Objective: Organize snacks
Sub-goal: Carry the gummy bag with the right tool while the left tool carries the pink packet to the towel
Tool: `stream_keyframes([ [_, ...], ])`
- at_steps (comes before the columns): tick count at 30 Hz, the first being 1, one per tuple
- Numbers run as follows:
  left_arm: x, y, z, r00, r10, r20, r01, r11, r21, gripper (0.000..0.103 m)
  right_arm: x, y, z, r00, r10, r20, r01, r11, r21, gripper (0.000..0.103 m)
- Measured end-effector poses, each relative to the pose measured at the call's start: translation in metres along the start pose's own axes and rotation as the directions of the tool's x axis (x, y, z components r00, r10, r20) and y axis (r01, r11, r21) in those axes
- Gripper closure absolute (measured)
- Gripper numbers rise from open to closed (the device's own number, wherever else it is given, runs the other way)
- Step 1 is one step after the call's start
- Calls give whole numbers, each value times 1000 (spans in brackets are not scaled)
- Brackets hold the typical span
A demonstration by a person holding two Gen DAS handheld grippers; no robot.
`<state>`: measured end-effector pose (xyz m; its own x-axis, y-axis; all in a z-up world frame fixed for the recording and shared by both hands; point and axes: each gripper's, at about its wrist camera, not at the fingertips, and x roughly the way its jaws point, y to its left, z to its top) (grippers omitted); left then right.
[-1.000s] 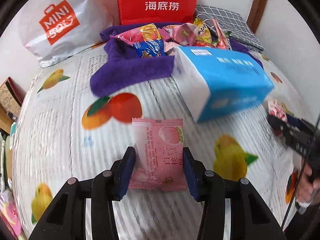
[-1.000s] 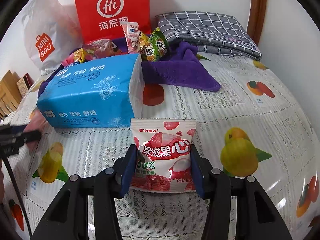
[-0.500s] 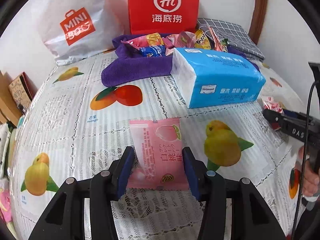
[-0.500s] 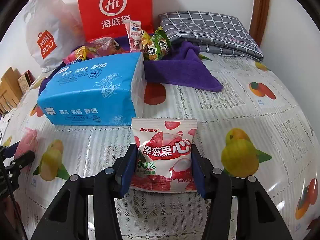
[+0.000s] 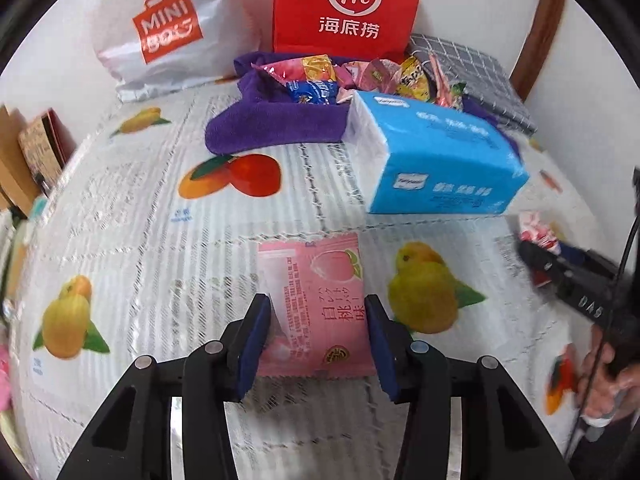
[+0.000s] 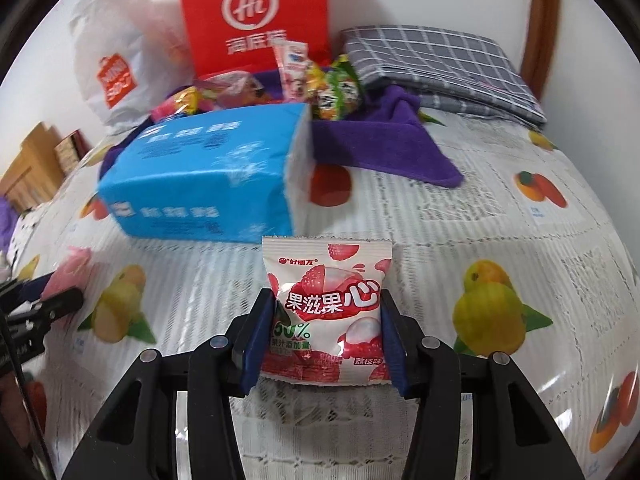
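Tissue pack (image 5: 436,160) looks farther; pink packet (image 5: 316,304) sits between left fingers (image 5: 256,336).

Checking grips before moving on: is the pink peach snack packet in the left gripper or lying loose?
In the gripper. The left gripper is shut on the pink peach packet, both blue pads pressing its side edges.

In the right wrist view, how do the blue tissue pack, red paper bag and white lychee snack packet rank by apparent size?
1. blue tissue pack
2. red paper bag
3. white lychee snack packet, although it is nearest the camera.
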<state>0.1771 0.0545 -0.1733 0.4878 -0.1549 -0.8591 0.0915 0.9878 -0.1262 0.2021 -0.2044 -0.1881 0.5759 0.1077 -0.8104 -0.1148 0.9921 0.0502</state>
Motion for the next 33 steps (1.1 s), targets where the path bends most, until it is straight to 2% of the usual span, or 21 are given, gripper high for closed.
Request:
stream_keyframes([
  [3, -9, -3, 5, 1000, -27, 2, 27, 1000, -15, 58, -13, 1, 5, 999, 33, 18, -33, 999, -18, 54],
  [7, -29, -14, 22, 998, -50, 43, 50, 999, -4, 58, -40, 7, 23, 996, 41, 76, -35, 996, -81, 54],
  [11, -44, -24, 48, 992, -105, 67, 105, 994, 3, 58, -61, 14, 47, 992, 49, 117, -33, 991, -131, 54],
  [20, -63, -34, 122, 984, -127, 122, 126, 992, 15, 58, -80, 7, 117, 986, 53, 156, -33, 991, -130, 53],
  [27, -56, -30, 172, 985, -102, 142, 104, 995, -9, 58, -74, -6, 178, 987, 62, 149, -48, 994, -96, 53],
  [33, -37, -18, 204, 987, -100, 128, 108, 993, -52, 58, -43, -12, 216, 991, 62, 120, -54, 996, -77, 53],
])
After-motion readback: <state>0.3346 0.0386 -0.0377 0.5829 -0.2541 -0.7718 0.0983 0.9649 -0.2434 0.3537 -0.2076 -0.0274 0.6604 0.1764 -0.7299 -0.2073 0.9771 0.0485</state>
